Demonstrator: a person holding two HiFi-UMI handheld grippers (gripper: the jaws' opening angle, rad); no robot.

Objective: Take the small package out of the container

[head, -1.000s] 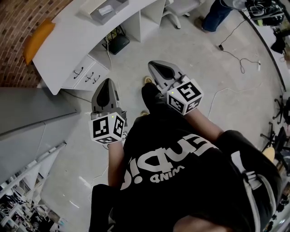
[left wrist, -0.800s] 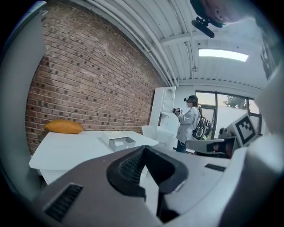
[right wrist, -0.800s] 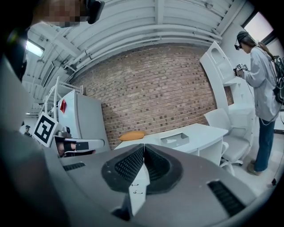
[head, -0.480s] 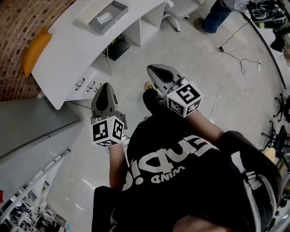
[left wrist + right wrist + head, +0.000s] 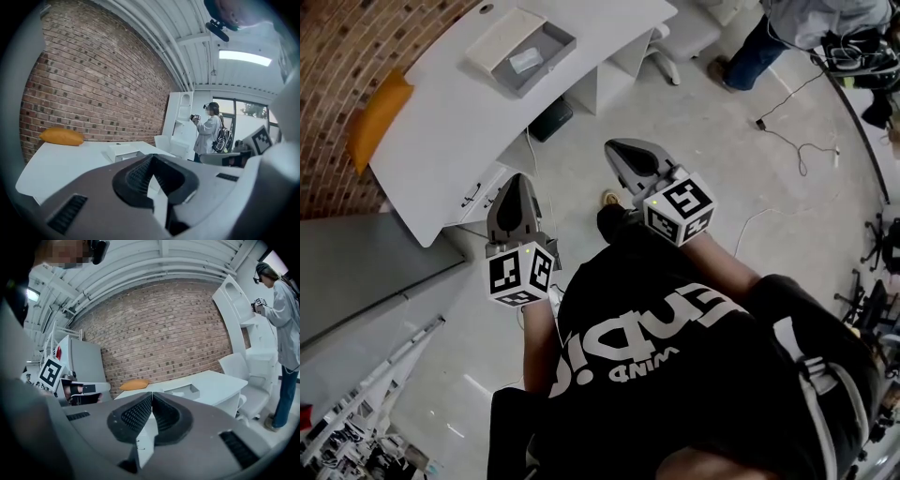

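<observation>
Both left gripper (image 5: 518,180) and right gripper (image 5: 615,147) jaws together, empty, before desk (image 5: 441,131).
Small pale package (image 5: 525,62) lies in grey open container (image 5: 565,45) toward desk's far end.

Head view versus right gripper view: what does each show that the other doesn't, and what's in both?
Only the head view: the small package lying inside the grey container, seen from above, and the person's black shirt. Only the right gripper view: the right gripper close up, jaws shut together with nothing between them. Both: the white desk, orange cushion and brick wall.
</observation>
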